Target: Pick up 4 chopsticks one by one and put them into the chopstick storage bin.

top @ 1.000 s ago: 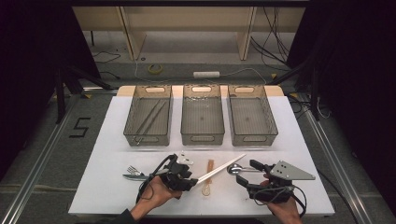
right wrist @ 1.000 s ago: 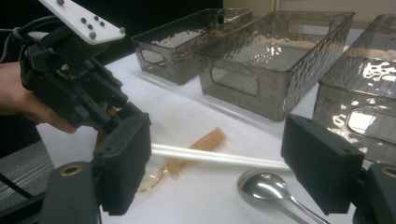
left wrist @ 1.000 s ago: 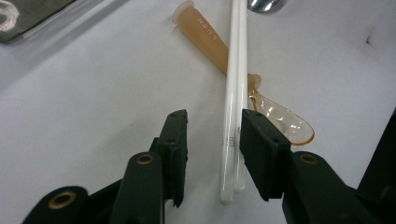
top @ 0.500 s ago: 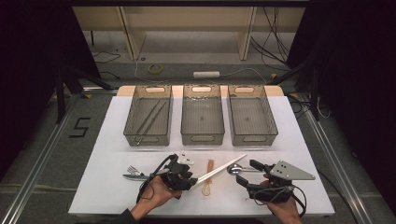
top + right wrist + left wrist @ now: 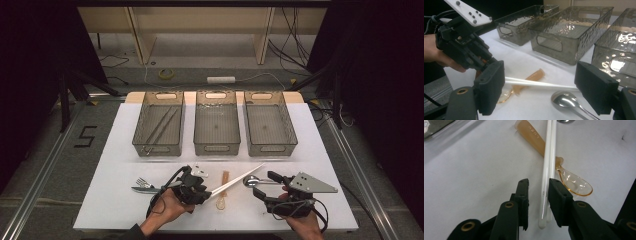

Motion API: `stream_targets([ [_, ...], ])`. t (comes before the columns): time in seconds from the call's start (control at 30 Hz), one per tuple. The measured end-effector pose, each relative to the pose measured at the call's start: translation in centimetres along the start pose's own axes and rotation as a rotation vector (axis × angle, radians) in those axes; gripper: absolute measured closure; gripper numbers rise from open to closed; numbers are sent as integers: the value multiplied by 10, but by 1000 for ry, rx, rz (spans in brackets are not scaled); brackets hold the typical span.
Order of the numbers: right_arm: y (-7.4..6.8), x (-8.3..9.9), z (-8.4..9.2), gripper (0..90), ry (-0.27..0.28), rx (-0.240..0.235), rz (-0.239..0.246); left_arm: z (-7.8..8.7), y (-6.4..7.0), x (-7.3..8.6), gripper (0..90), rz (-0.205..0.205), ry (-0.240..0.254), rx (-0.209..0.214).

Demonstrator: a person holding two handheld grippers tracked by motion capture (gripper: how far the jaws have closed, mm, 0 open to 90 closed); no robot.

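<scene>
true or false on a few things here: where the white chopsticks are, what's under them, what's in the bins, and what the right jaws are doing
1. The white chopsticks lie between the jaws of the left gripper. True.
2. The chopsticks cross over an amber plastic spoon. True.
3. All three bins are empty. False: the left bin holds long thin utensils; the middle bin and right bin look empty.
4. The right gripper is clamped on the metal spoon. False: its jaws stand wide open, with the spoon lying on the table between them.
5. A fork lies on the table to the left of the left gripper in the high view. True.
</scene>
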State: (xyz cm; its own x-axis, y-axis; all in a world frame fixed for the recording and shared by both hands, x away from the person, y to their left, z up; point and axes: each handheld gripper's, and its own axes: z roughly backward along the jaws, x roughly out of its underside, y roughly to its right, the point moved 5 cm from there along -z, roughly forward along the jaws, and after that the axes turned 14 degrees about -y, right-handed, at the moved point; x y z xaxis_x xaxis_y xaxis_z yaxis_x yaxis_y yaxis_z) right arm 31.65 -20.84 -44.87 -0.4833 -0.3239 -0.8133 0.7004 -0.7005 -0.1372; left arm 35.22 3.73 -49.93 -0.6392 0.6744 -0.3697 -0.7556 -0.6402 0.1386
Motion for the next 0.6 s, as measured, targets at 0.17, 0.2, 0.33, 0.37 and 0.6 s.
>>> stream_targets([
  [0.17,0,0,0,253,1,0,0,-1,1,0,713,-3,-9,5],
  [0.2,0,0,0,253,1,0,0,-1,1,0,718,0,-7,8],
  [0.33,0,0,0,253,2,0,0,-1,1,0,744,3,-9,12],
  [0.37,0,0,0,253,1,0,0,-1,2,0,750,4,-9,13],
  [0.6,0,0,0,253,2,0,-1,-1,2,-1,773,12,-14,14],
])
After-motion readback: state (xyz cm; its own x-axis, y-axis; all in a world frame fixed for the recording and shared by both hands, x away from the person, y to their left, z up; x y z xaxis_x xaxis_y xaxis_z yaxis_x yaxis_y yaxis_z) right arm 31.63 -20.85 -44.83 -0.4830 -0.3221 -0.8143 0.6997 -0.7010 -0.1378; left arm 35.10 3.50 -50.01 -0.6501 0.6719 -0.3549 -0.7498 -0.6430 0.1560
